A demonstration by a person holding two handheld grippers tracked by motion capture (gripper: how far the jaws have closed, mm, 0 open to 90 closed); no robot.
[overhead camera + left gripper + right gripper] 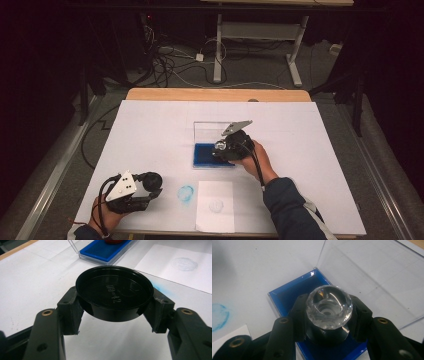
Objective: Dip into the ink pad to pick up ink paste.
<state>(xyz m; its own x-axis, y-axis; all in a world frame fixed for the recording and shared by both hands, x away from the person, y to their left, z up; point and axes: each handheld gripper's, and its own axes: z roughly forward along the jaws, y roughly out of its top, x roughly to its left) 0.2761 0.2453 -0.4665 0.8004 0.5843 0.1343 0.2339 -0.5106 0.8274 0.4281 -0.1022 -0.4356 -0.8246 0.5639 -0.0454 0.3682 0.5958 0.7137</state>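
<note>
High view: the right gripper [231, 146], at the centre of the frame, stands over the blue ink pad [204, 154], whose clear lid [210, 131] is raised behind it. Right gripper view: the stamp [329, 307], with its faceted clear knob, sits between the two black jaws at mid-frame; the fingers [300, 312] close on its dark body from both sides, above the pad's blue surface. High view, lower left: the left gripper [150, 189] rests on the white sheet [150, 130]. Left gripper view: a round black cap [114, 292], hollow side up, is clamped at its rim between the fingers [71, 310]. A blue stamped ring [185, 193] and a small paper [215, 212] lie at lower centre.
</note>
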